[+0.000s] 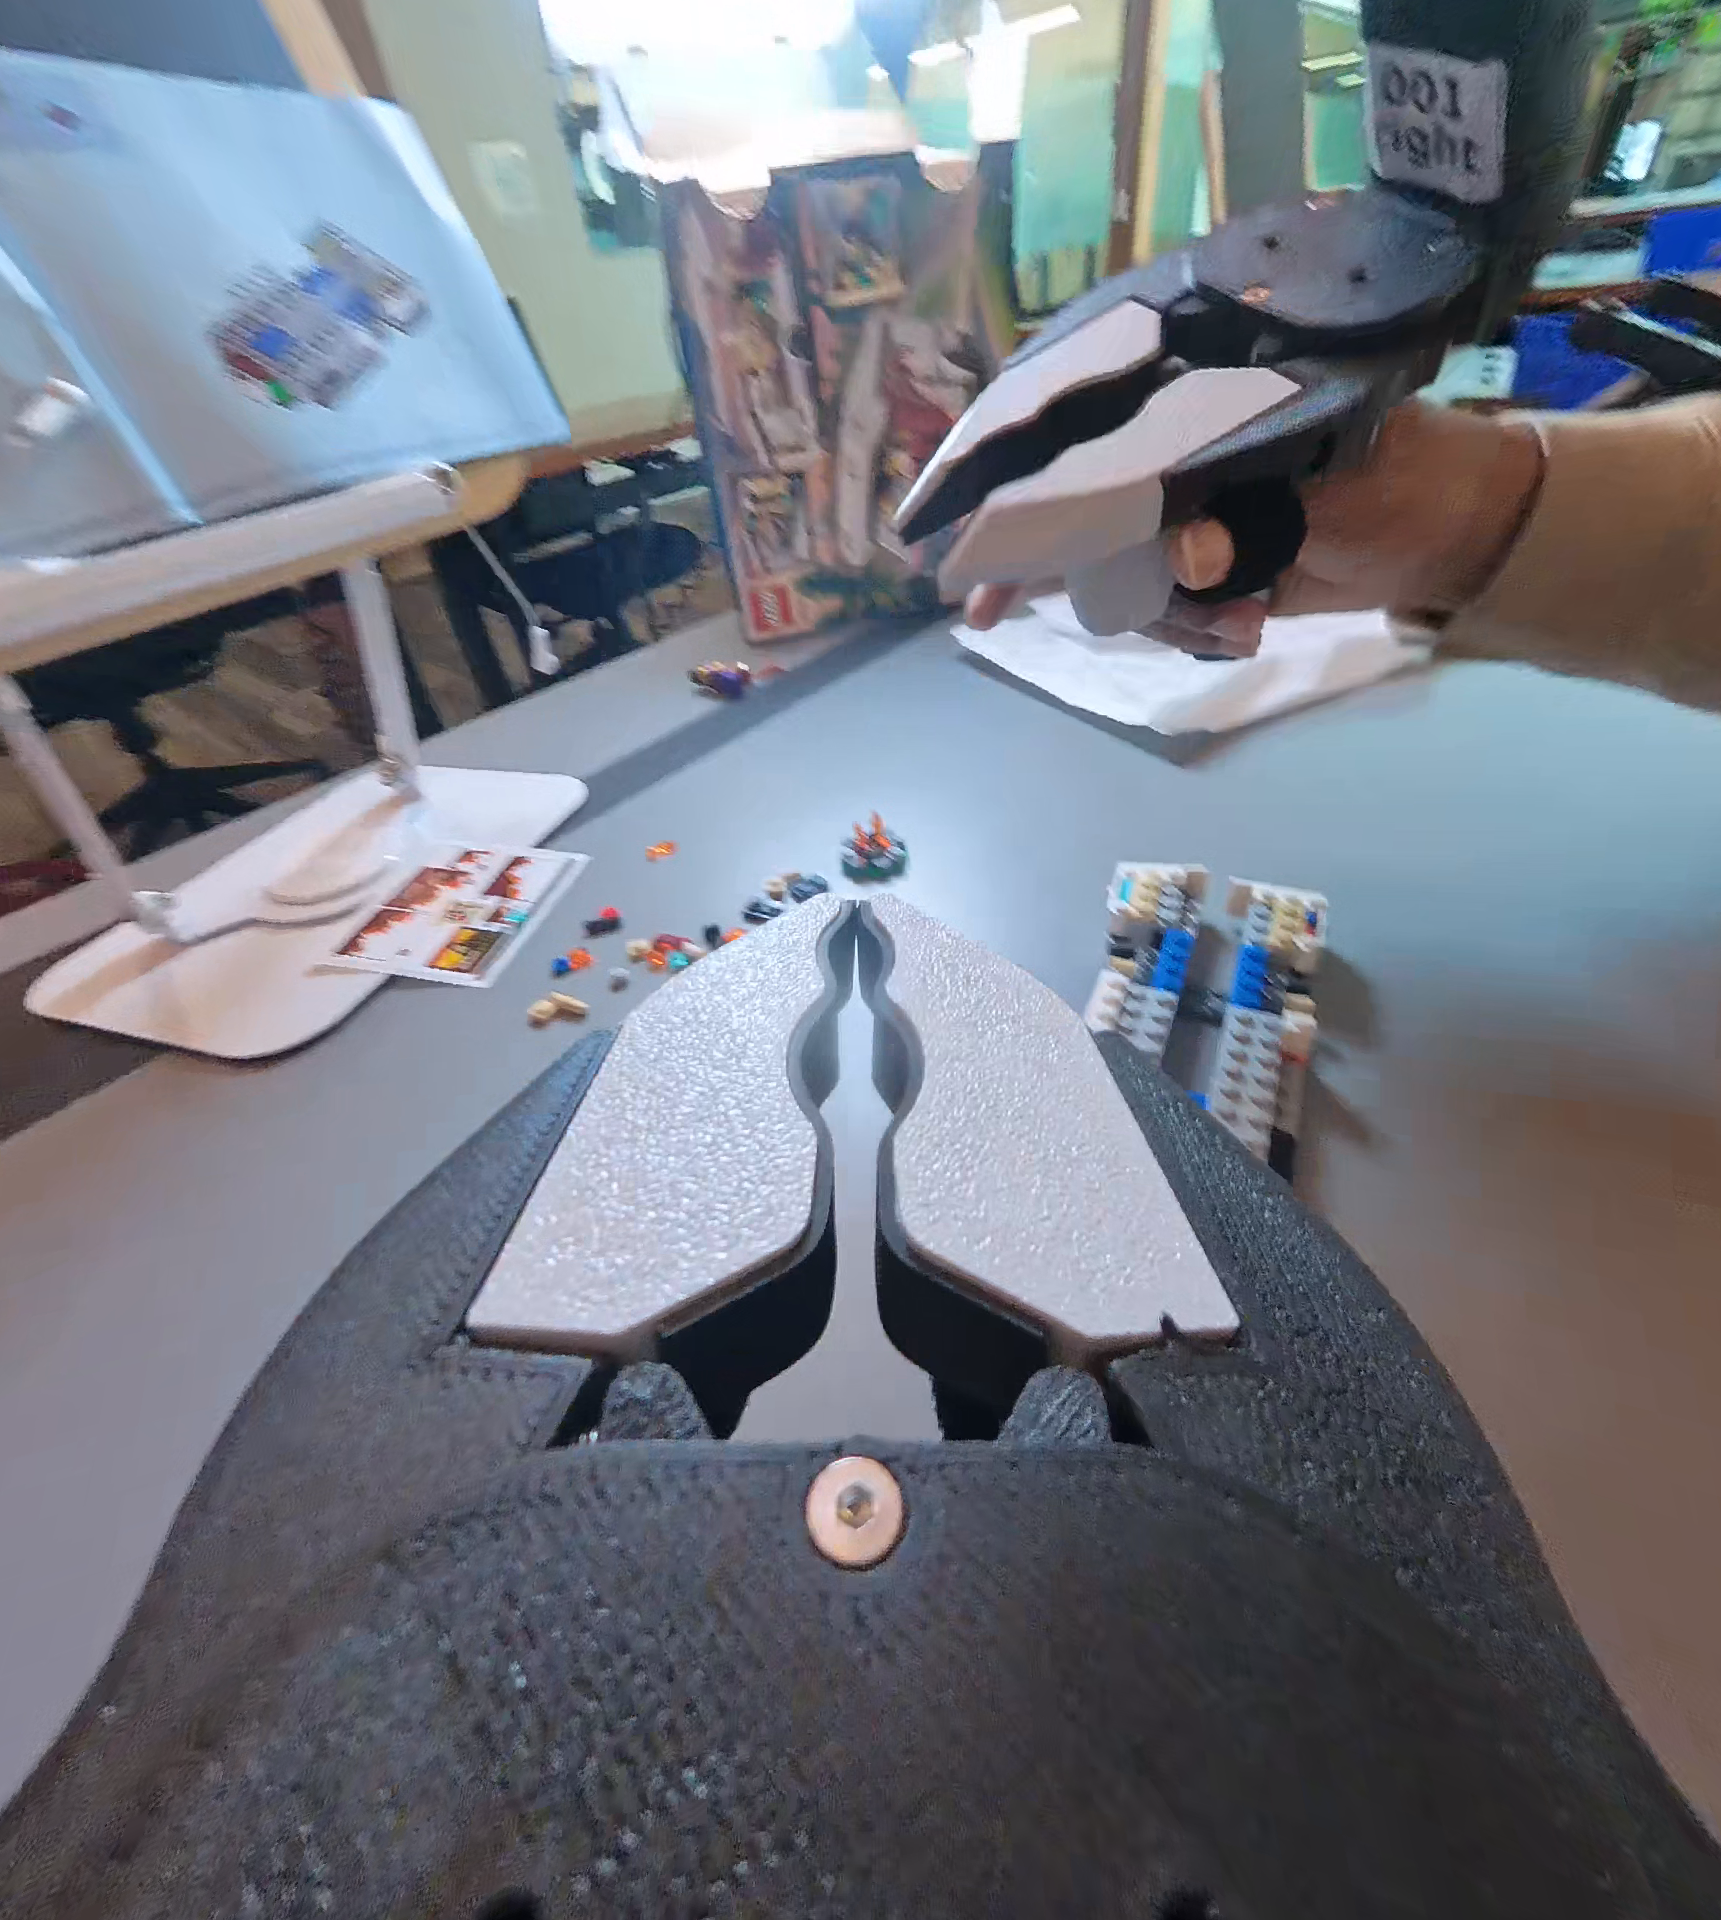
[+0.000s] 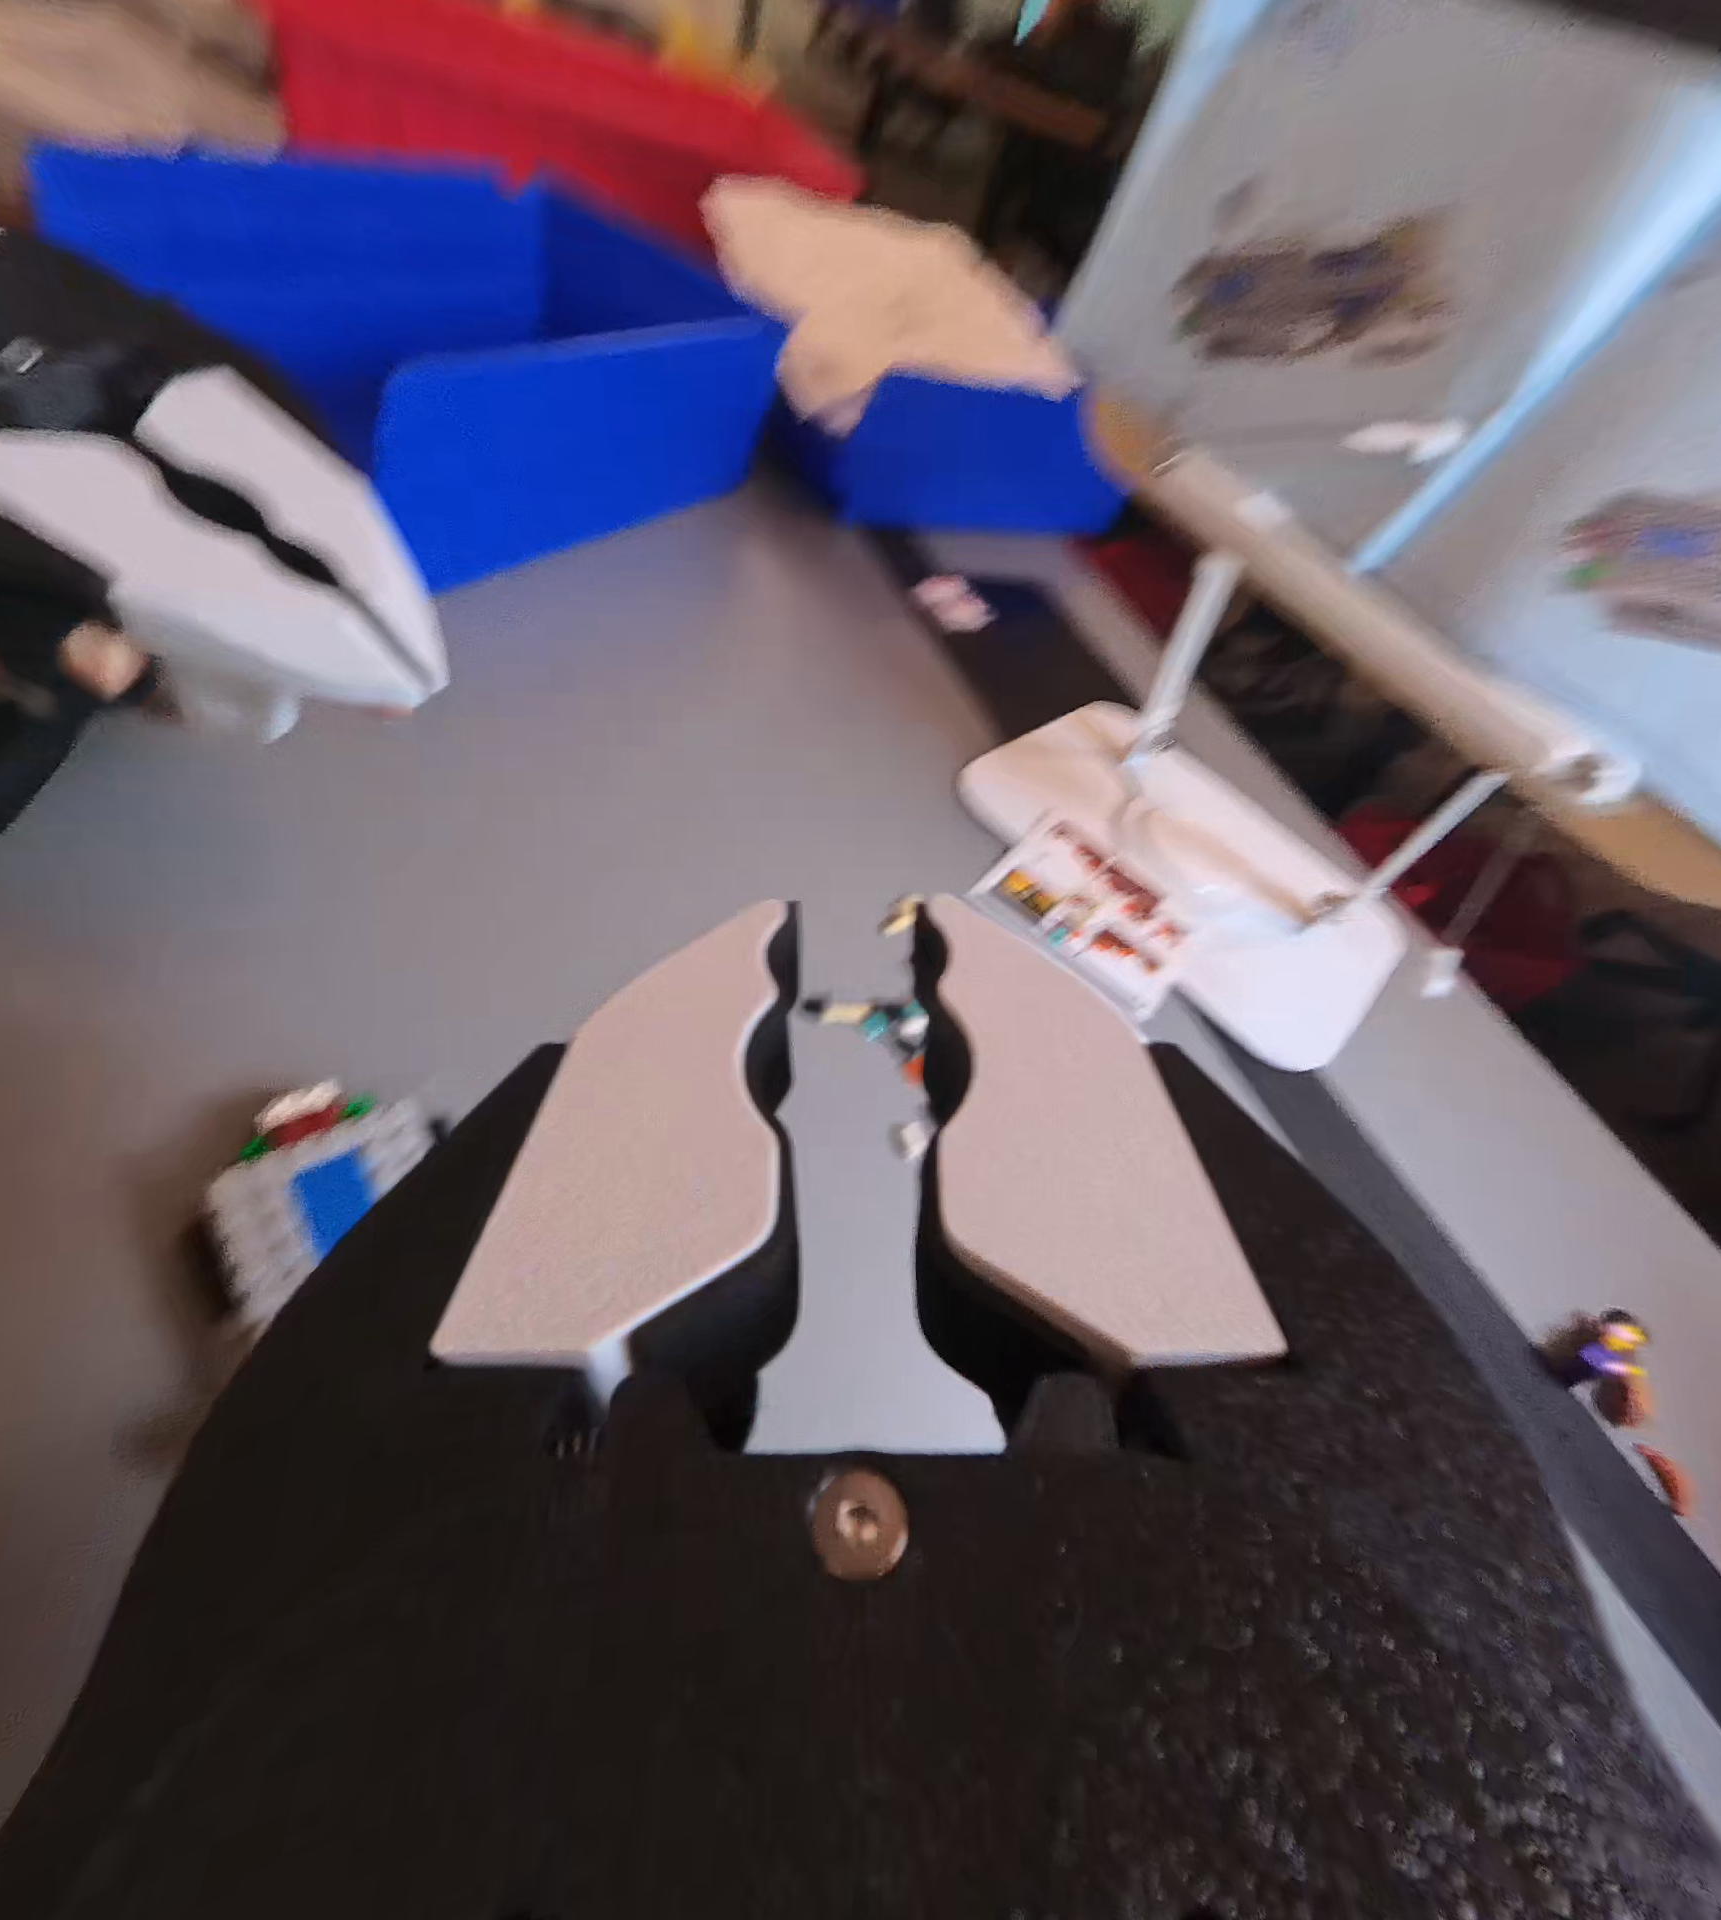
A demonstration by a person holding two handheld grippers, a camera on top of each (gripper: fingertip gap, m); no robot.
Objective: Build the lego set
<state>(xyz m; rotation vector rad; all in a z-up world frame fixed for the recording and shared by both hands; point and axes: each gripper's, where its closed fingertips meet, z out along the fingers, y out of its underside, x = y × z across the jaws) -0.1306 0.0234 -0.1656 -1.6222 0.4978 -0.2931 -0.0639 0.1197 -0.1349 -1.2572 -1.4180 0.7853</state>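
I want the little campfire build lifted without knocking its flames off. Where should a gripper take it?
Grip the campfire build by its dark round base, coming down from above with jaws either side; the orange flames stand upright in the middle.

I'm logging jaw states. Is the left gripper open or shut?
Shut. In the left wrist view the left gripper's fingertips meet with nothing between them, above the loose toy bricks on the grey table.

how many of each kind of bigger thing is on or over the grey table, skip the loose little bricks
grippers: 2, left gripper and right gripper
white-and-blue brick assemblies: 2
white book stand: 1
picture sheet: 1
toy box: 1
small campfire build: 1
white paper: 1
total: 9
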